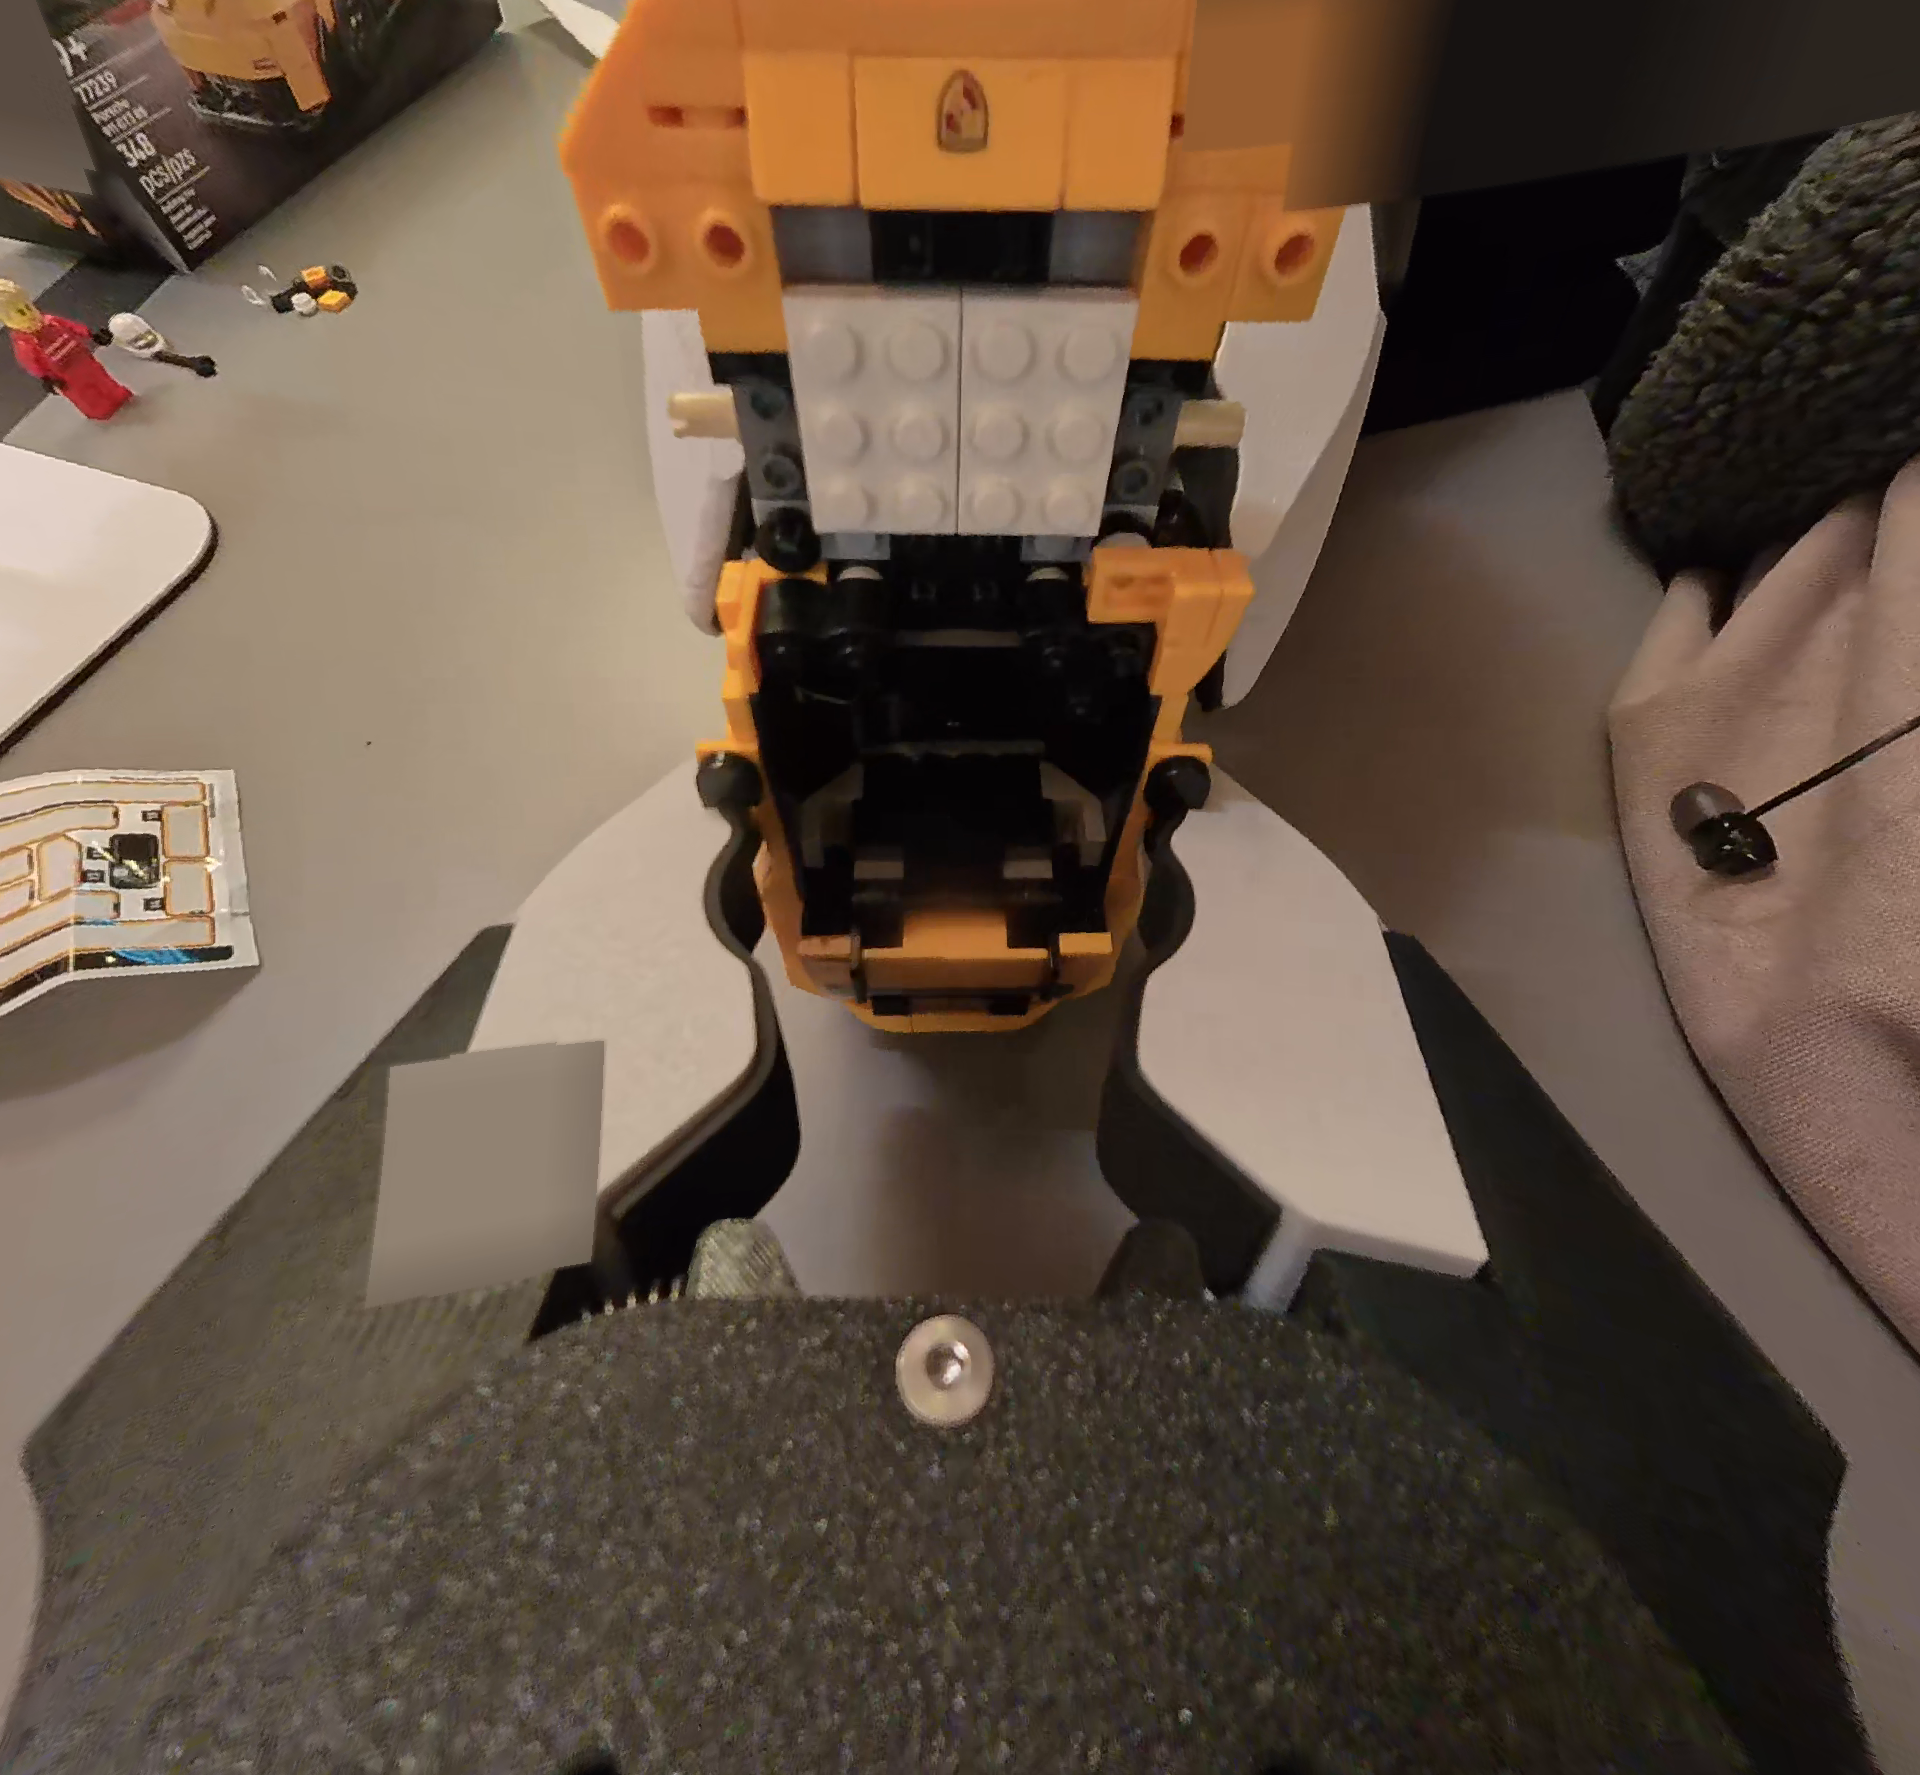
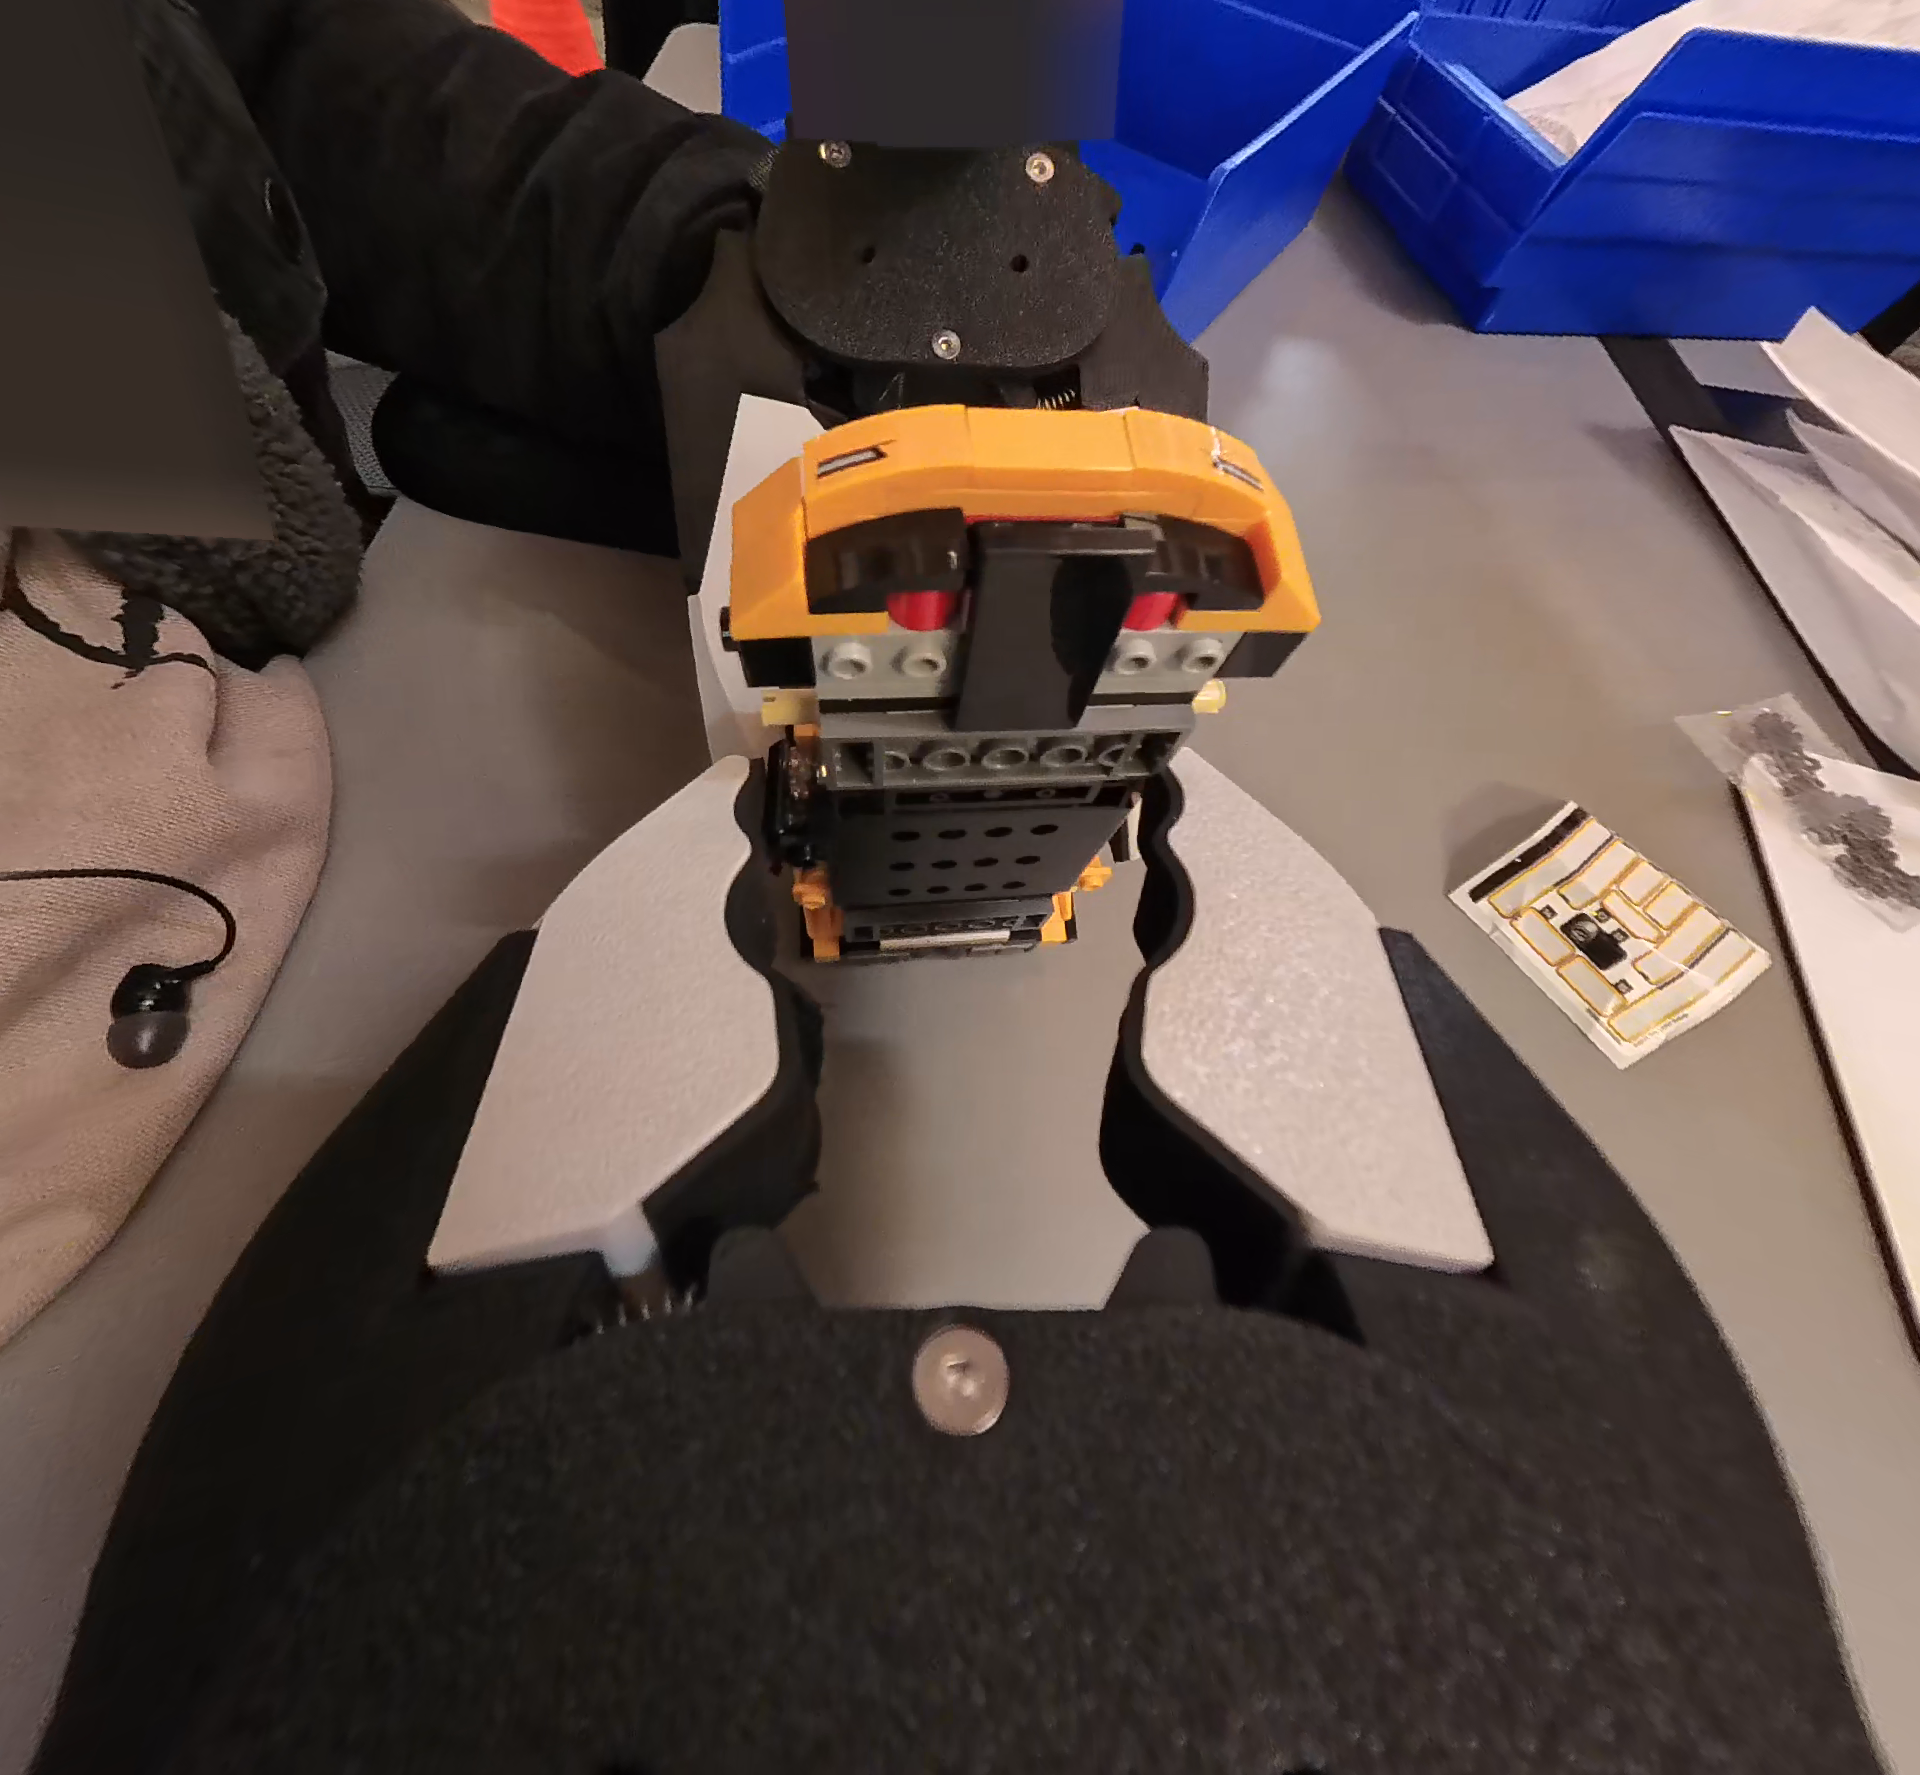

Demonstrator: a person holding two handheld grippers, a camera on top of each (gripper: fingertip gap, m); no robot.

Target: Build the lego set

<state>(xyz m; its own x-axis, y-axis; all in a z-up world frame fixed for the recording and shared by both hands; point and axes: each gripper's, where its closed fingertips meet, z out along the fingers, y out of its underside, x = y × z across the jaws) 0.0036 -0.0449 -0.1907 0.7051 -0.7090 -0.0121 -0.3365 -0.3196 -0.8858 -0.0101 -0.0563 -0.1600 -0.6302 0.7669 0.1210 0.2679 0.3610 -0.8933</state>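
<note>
Left wrist view looks along the left tongs, whose two grey fingers with black inner pads are pressed against the sides of a partly built orange, black and grey plastic brick car, pinching its near end. The car is held off the grey table, with a block of pale grey studs and an orange bonnet with a small crest facing the camera. Past the car's far end, pale grey fingers of the other tongs show on both sides of it. To the left of the tongs lie a clear packet with a sticker sheet, a small red minifigure, a few loose little bricks and, farther off, the dark printed cardboard set box. To the right lies beige fabric with a black earbud on a cord.

Right wrist view shows the right tongs likewise pinching the same car at its opposite end, the black pads touching both sides; here the black and grey underside with round holes faces the camera. Beyond the car is the black body of the left tongs, held by a black sleeve. Blue plastic bins stand ahead to the right, with a small clear bag of dark pieces nearer on that side
</note>
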